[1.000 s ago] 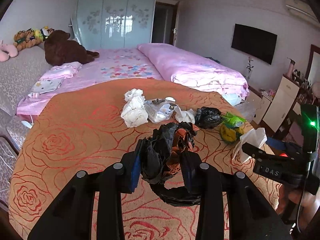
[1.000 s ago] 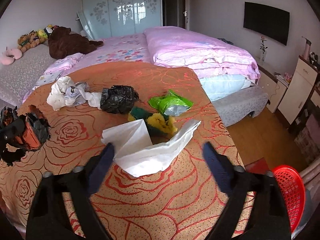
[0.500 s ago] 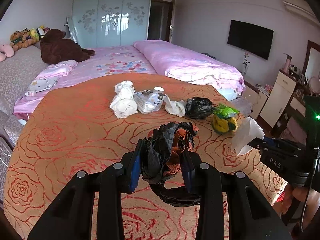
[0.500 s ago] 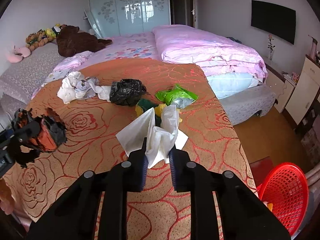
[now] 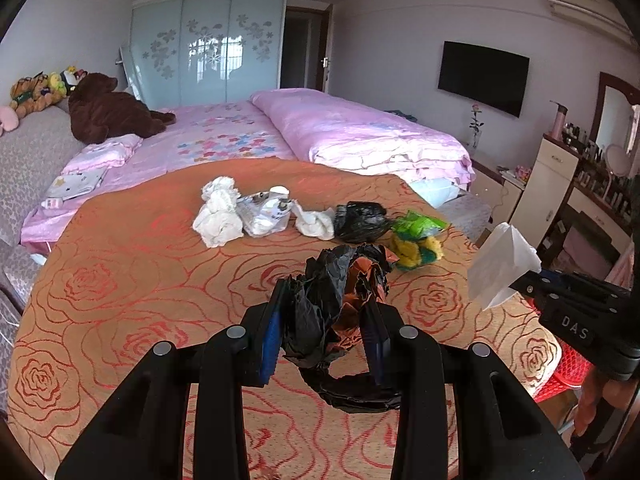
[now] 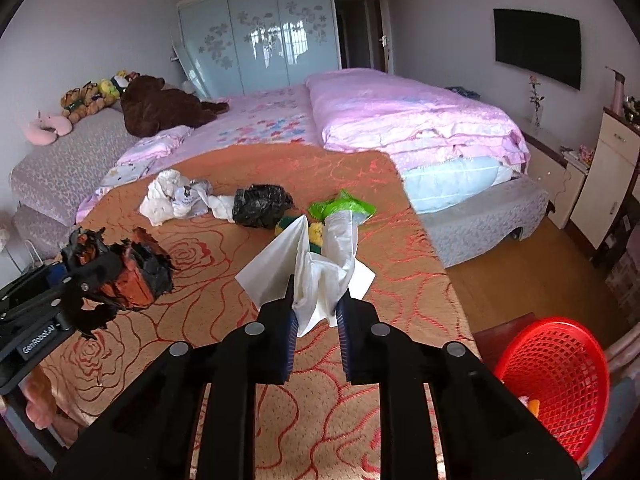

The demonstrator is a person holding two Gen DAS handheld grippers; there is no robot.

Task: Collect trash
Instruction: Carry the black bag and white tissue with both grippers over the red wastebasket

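Our left hand-held gripper (image 5: pixel 324 320) is clamped on a crumpled black and orange wrapper (image 5: pixel 340 292), held above the orange rose-patterned bedspread (image 5: pixel 132 280). Our right hand-held gripper (image 6: pixel 316 304) is pinched narrow on a white tissue (image 6: pixel 316 268), which fans upward from between its pads, lifted clear of the bedspread. More trash lies on the bedspread beyond: a white wad (image 6: pixel 162 198) touching a printed plastic bag (image 6: pixel 192 200), another white scrap (image 5: pixel 316 222), a black bag (image 6: pixel 260 204), a green packet (image 6: pixel 344 206) and a yellow-green sponge (image 5: pixel 418 248) just beside it. A red basket (image 6: pixel 556 376) stands on the floor to our right, with something yellow inside.
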